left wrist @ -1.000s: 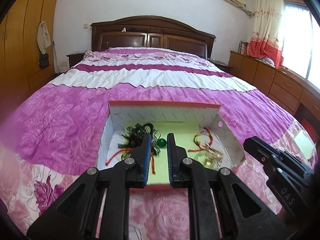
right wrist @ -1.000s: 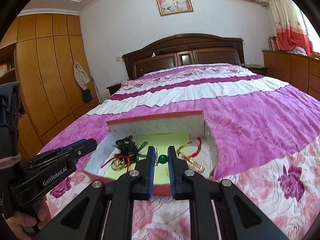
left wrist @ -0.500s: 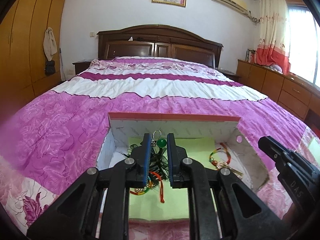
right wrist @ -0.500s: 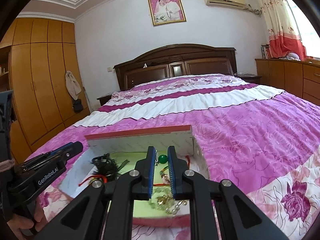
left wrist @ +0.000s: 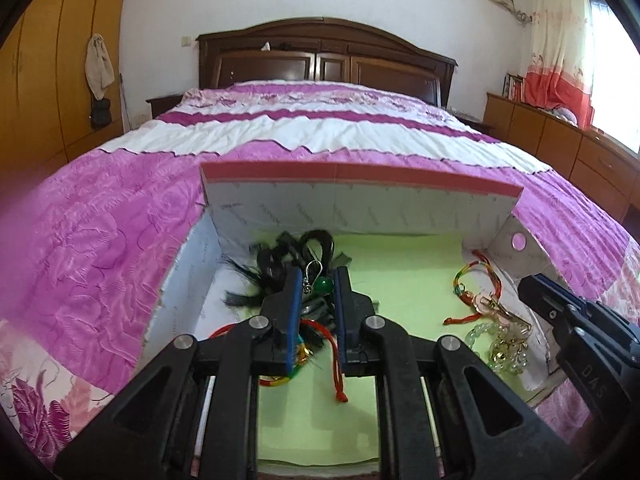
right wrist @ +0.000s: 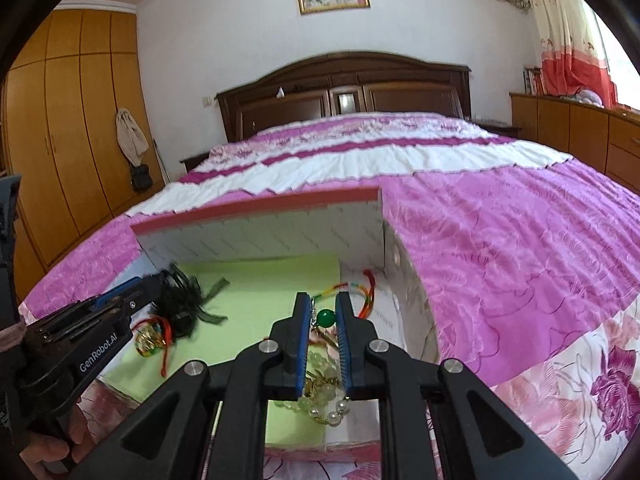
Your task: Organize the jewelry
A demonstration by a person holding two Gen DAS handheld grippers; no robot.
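Observation:
An open white box with a red rim (left wrist: 360, 176) and a green liner lies on the bed. My left gripper (left wrist: 316, 280) is shut on a green bead earring (left wrist: 322, 285) with a silver hook, over a black feathery piece (left wrist: 276, 264) at the box's left. My right gripper (right wrist: 323, 312) is shut on a matching green bead earring (right wrist: 326, 317), over a pale bead bracelet (right wrist: 320, 396) at the box's right. A red and multicoloured cord (left wrist: 476, 272) lies at the right wall.
The purple and white bedspread (left wrist: 100, 240) surrounds the box. A dark headboard (left wrist: 320, 52) stands behind. Wooden wardrobes (right wrist: 60, 120) are left, a dresser (left wrist: 560, 140) right. A gold charm on red cord (right wrist: 150, 338) lies at the box's left.
Both grippers have moved forward and down into the box, each still holding its green bead earring. The box now fills more of each view.

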